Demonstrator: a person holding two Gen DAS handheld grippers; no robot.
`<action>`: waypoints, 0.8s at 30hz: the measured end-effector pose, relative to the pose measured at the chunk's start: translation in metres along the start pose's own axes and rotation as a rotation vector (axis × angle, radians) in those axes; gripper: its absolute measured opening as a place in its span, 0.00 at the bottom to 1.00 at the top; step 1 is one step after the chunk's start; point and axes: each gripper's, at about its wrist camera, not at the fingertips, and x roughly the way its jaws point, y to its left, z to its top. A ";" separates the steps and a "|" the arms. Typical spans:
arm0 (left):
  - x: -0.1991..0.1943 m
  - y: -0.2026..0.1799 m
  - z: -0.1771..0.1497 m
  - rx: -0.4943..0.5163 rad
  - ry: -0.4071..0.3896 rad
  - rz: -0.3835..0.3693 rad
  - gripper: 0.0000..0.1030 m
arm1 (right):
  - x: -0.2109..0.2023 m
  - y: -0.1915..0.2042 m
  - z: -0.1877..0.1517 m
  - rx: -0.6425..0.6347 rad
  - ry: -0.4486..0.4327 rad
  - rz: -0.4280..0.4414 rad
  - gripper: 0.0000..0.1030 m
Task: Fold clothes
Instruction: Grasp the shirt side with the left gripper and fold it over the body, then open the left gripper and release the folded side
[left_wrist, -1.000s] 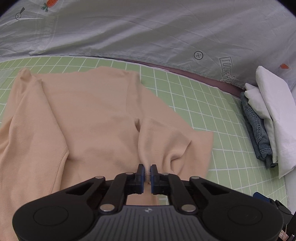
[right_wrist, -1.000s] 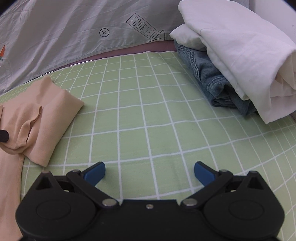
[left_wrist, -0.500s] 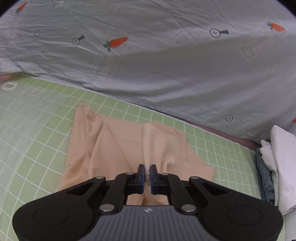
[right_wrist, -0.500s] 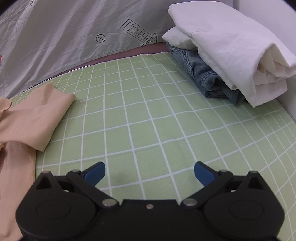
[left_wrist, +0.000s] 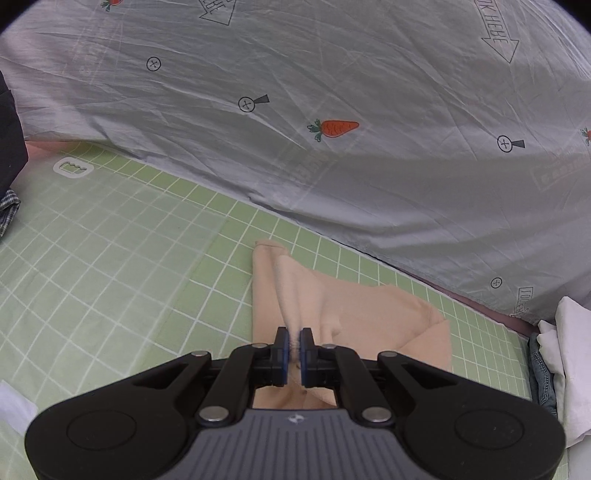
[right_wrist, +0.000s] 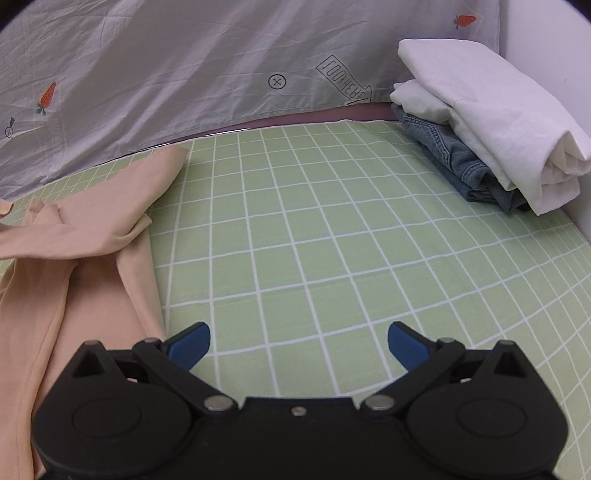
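left gripper (left_wrist: 294, 341): clenched on a fold of the peach garment (left_wrist: 354, 314), lifted off the green grid sheet (left_wrist: 110, 258)
right gripper (right_wrist: 298, 341): released, garment lying just left of it

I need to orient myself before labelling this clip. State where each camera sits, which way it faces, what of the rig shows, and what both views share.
Left wrist: on the left gripper, looking along its shut fingers at the peach garment they pinch, with the grey sheet behind.
Right wrist: on the right gripper, fingers open over the green grid mat, facing the folded stack.
Shared: garment, mat, sheet, stack.
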 end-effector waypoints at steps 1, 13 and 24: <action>-0.001 0.006 0.003 -0.001 -0.005 -0.002 0.06 | -0.002 0.007 -0.001 -0.006 -0.007 0.008 1.00; -0.004 0.095 0.018 -0.133 -0.022 0.094 0.07 | -0.021 0.071 -0.012 -0.048 -0.026 0.134 1.00; -0.004 0.092 -0.022 -0.105 0.115 0.142 0.44 | -0.021 0.088 -0.017 -0.156 0.019 0.096 1.00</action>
